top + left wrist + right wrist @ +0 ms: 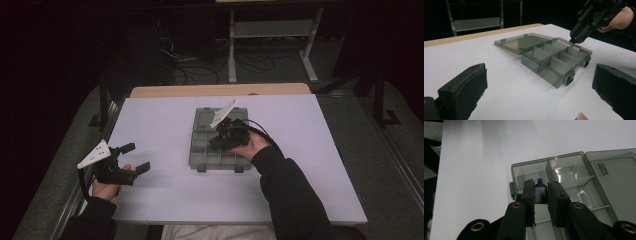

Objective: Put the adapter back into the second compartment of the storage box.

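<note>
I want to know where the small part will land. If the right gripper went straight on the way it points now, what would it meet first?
Most likely the floor of a compartment in the open organizer box: the right gripper, shut on a small dark adapter, points down into it.

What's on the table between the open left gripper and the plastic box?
Nothing. In the left gripper view, only bare white table lies between the left gripper and the plastic box. The high view shows the same empty stretch.

Hidden between the pads
The small black metal-tipped adapter (540, 192) shows only its top; the translucent grey compartment box (574, 170) is cut off at the right edge.
</note>
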